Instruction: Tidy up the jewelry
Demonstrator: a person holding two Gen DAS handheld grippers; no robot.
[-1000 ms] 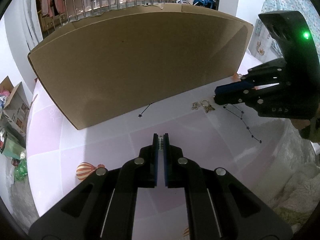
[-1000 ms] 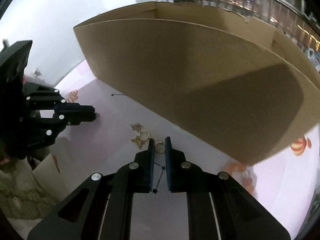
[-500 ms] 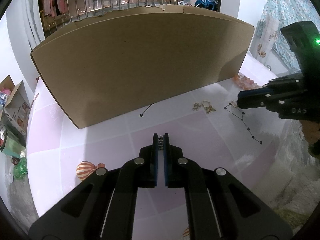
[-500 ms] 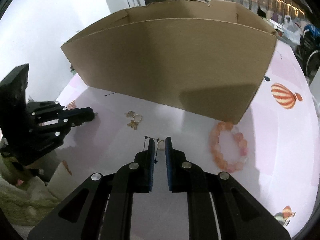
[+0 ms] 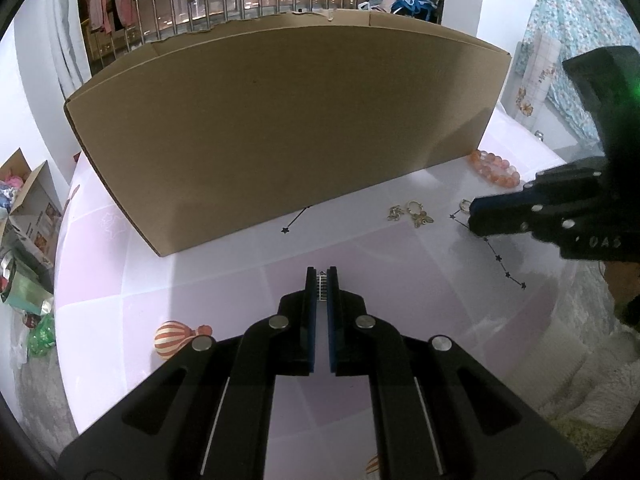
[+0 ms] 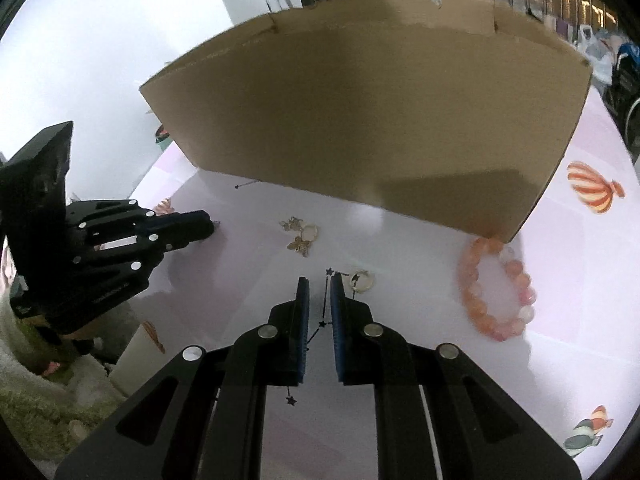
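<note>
My left gripper [image 5: 321, 280] is shut on a small silver pendant [image 5: 321, 289] and holds it above the pink table; it also shows in the right wrist view [image 6: 200, 222]. My right gripper [image 6: 320, 292] is open a little and empty, low over the table, just left of a small gold ring [image 6: 362, 280]; it also shows in the left wrist view [image 5: 474, 214]. Gold butterfly earrings [image 6: 300, 236] [image 5: 416, 216] lie in front of the cardboard box [image 5: 288, 128] [image 6: 372, 120]. A pink bead bracelet [image 6: 496, 288] [image 5: 494, 166] lies at the box's right corner.
The tabletop [image 5: 200, 280] is pink and white with printed balloons and star lines. Railings and hanging clothes stand behind the box. Boxes and clutter [image 5: 24, 236] lie off the table's left edge. A fluffy rug [image 6: 40, 392] lies below the near edge.
My right gripper has pulled back from the earrings toward the ring and opened slightly. The bracelet has come into view. My left gripper has stayed put with the pendant.
</note>
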